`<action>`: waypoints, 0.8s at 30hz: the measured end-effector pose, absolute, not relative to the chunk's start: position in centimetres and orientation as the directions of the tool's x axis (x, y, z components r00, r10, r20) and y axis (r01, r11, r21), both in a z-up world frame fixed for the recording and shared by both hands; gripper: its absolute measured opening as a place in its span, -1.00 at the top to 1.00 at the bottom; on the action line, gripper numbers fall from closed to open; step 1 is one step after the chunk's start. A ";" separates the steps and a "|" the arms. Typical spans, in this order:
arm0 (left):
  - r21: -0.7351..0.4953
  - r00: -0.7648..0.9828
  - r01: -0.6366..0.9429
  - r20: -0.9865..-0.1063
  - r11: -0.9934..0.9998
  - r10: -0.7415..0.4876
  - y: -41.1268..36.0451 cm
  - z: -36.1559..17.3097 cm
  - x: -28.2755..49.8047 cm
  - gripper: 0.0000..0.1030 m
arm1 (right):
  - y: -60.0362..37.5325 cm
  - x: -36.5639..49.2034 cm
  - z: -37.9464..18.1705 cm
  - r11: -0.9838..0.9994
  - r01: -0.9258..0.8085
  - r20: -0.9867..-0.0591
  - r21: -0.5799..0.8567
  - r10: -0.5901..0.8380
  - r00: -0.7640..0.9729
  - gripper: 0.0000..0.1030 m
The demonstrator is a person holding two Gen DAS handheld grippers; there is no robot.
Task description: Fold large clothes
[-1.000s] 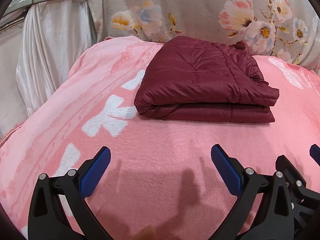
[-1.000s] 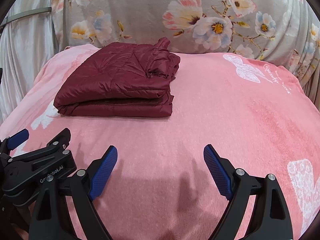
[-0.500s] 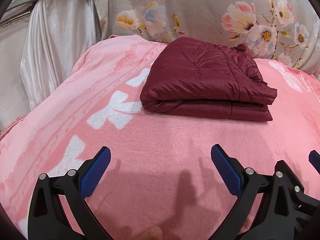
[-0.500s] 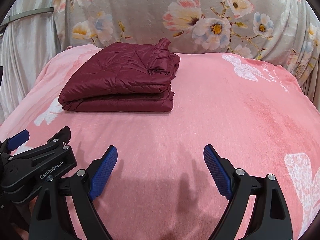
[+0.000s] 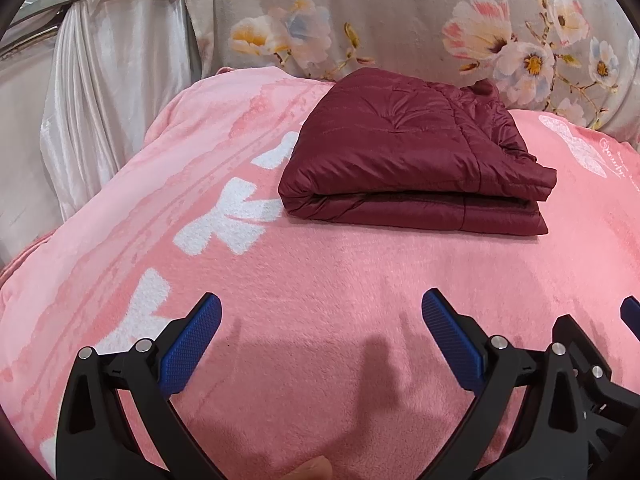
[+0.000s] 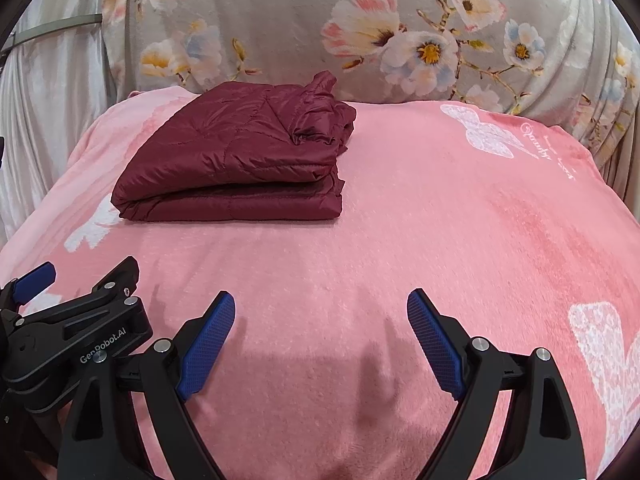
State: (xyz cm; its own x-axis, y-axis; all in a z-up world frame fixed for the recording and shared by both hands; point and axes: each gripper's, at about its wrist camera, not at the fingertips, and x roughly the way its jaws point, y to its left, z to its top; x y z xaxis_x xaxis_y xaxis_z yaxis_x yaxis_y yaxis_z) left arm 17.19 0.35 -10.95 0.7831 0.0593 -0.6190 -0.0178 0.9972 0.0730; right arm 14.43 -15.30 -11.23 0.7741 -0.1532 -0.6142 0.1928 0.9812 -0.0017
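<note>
Since a sec ago the folded jacket (image 5: 412,164) sits a bit further right and lower in the left wrist view, so more of the white curtain (image 5: 116,92) shows at far left; in the right wrist view it has slid slightly right too. Nothing on the bed itself has changed, and both tools hover as before.

Left gripper (image 5: 320,344): jaws released, blue pads wide apart, nothing btwn them, only pink blanket (image 5: 328,280) below. Right gripper (image 6: 320,344): same, jaws spread and empty, over bare blanket. In the right wrist view the left gripper's black body shows at near left, just beside the right one.

Jacket: dark red, quilted, folded into a flat stack of layers, lying on the far left part of the blanket, well apart from both grippers. Collar end is bunched at its far right corner. Fold edge faces near.

Blanket has white butterfly prints and script near the far right. Behind it a grey floral cover (image 6: 360,20) runs across the far side. No bins, boxes or other containers show in either view.
</note>
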 end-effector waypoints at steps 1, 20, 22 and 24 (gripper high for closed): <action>0.073 0.782 -0.019 -0.620 0.997 0.060 0.3 -10.9 17.2 -0.90 | -15.3 14.4 -11.2 0.981 0.193 -0.615 -0.003 -0.154 0.774 -0.67; 0.079 0.781 -0.017 -0.621 0.997 0.063 0.5 -11.0 17.5 -0.90 | -15.3 14.5 -11.3 0.980 0.199 -0.612 -0.012 -0.165 0.773 -0.67; 0.081 0.781 -0.019 -0.621 0.997 0.065 0.6 -11.1 17.5 -0.90 | -15.4 14.5 -11.3 0.980 0.198 -0.613 -0.011 -0.163 0.773 -0.67; 0.082 0.781 -0.019 -0.621 0.996 0.066 0.6 -11.0 17.5 -0.90 | -15.4 14.4 -11.3 0.980 0.198 -0.612 -0.013 -0.165 0.773 -0.67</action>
